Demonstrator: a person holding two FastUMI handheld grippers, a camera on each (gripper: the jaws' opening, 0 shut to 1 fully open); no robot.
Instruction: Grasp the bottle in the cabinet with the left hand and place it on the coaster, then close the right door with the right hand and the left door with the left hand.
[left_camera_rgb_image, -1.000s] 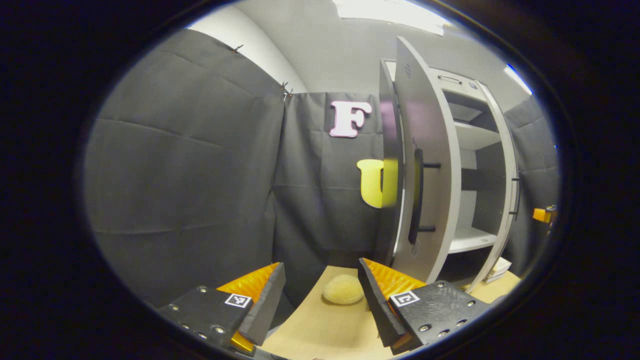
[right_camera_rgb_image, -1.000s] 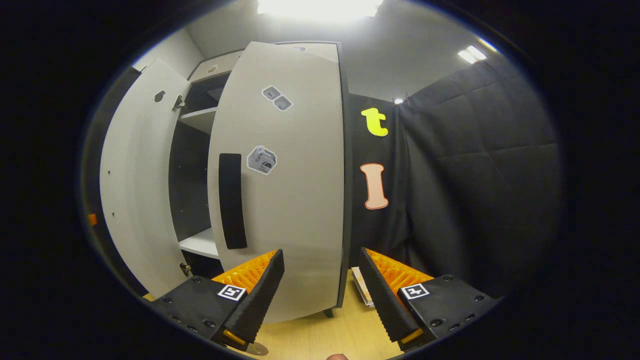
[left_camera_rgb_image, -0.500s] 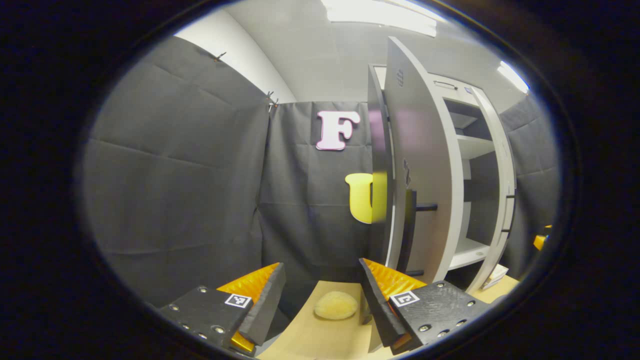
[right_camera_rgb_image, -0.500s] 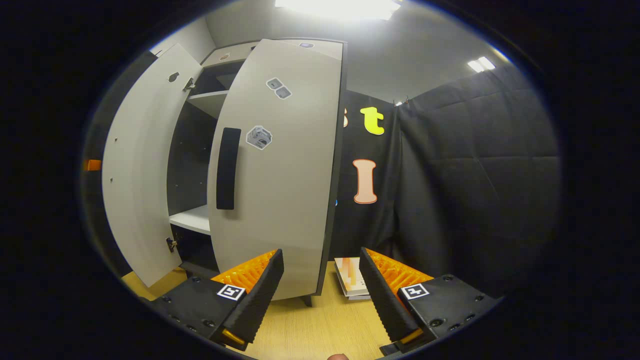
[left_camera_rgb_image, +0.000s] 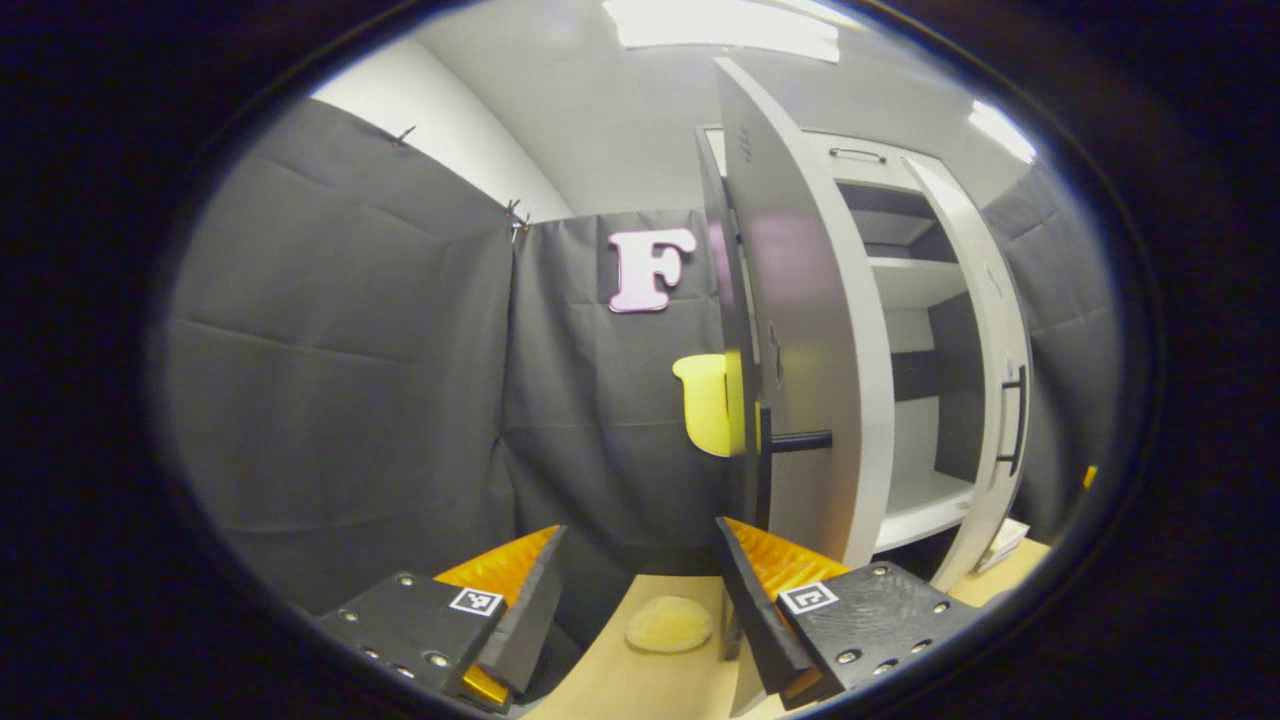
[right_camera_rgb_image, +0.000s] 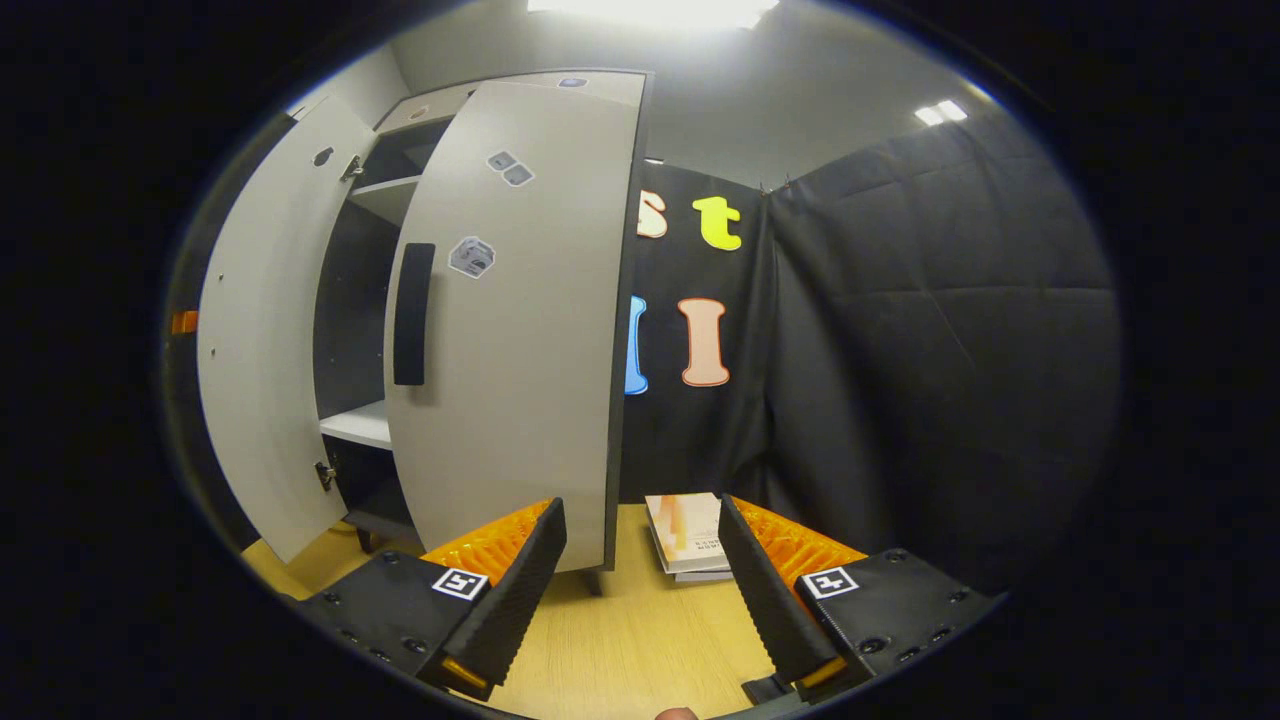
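A round yellowish coaster (left_camera_rgb_image: 668, 624) lies on the wooden table just beyond my left gripper (left_camera_rgb_image: 640, 590), which is open with nothing between its fingers. The cabinet's left door (left_camera_rgb_image: 800, 350) stands open, nearly edge-on, with its dark handle (left_camera_rgb_image: 765, 450) close above my right finger. The white lower shelf (left_camera_rgb_image: 925, 500) is bare where I can see it. In the right gripper view, the right door (right_camera_rgb_image: 530, 330) with its black handle (right_camera_rgb_image: 412, 315) hangs partly open, up and left of my open right gripper (right_camera_rgb_image: 642, 580). The left door (right_camera_rgb_image: 265, 330) swings wide at the far left.
A small stack of books (right_camera_rgb_image: 685, 530) lies on the table (right_camera_rgb_image: 640, 640) by the cabinet's right side, just past my right gripper's fingers. Black cloth walls close the booth behind and beside the cabinet. The right door (left_camera_rgb_image: 990, 380) shows past the shelves in the left gripper view.
The right gripper has drawn back from the right door and turned right, bringing the books into view. The left gripper has shifted, so the left door now looks nearly edge-on and nearer the middle.
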